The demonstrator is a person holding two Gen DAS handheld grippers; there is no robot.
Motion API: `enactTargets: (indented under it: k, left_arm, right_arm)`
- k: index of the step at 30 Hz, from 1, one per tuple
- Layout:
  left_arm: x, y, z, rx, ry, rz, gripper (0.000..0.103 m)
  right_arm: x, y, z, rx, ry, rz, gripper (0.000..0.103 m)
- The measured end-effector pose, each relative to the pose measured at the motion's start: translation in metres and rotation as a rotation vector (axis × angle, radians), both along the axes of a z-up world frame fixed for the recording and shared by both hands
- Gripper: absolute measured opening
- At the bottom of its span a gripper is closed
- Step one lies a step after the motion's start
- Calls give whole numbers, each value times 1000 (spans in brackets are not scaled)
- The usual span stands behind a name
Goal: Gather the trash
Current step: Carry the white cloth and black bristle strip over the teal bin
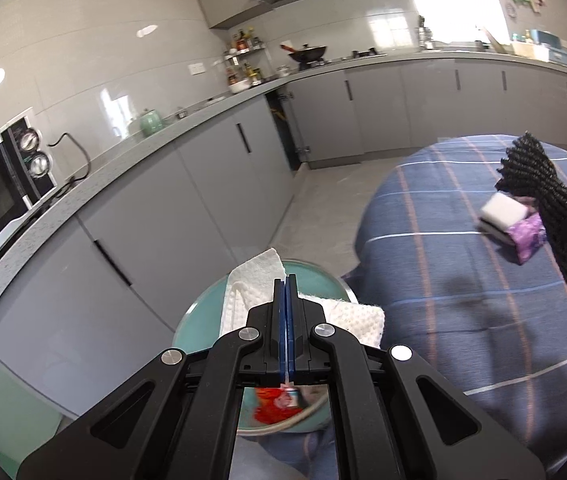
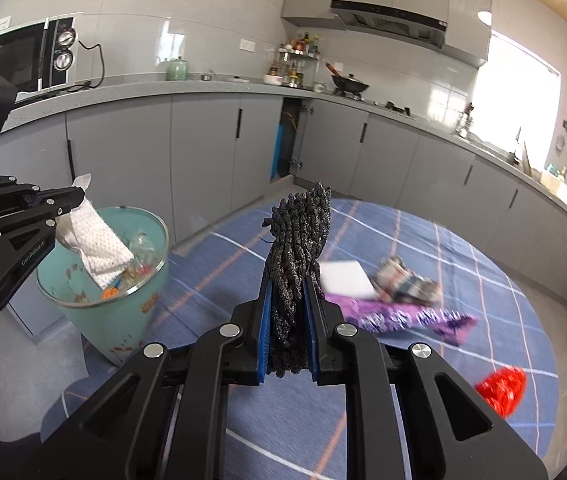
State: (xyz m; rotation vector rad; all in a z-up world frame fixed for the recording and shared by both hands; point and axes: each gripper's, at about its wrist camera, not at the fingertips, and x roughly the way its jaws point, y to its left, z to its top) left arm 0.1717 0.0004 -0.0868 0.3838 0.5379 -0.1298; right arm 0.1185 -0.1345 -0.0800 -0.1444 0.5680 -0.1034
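Note:
My left gripper [image 1: 286, 280] is shut on a white paper towel [image 1: 249, 280], which hangs over the open teal trash bin [image 1: 191, 322]. In the right wrist view, the same left gripper [image 2: 78, 196] holds the towel [image 2: 97, 244] above the bin [image 2: 123, 320], which has wrappers inside. My right gripper [image 2: 287, 280] is shut on a black knobbly cloth [image 2: 299, 232] that sticks up between its blue pads, above the table with the blue checked cloth [image 2: 211, 256]. On the table lie a white sponge [image 2: 347, 276], a purple wrapper [image 2: 399, 316], a crumpled checked wrapper [image 2: 407, 280] and a red bag [image 2: 501, 386].
Grey kitchen cabinets [image 2: 203, 152] run along the wall behind the bin, under a counter with a microwave [image 2: 23, 60]. One cabinet door [image 2: 283, 148] stands open. Bare floor [image 1: 315, 208] lies between the table and the cabinets. The bin stands at the table's left edge.

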Motion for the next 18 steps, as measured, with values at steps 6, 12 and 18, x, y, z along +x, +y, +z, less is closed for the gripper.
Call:
enactTargets:
  k: [6, 12, 18]
  left_arm:
    - [11, 21, 4, 12, -16, 71, 2]
    - [16, 35, 4, 40, -40, 120, 2]
    - [22, 44, 6, 52, -50, 149, 2]
  right_arm:
    - [17, 18, 3, -9, -7, 37, 16]
    - [32, 32, 2, -18, -6, 67, 16]
    - [44, 47, 1, -22, 0, 100, 16]
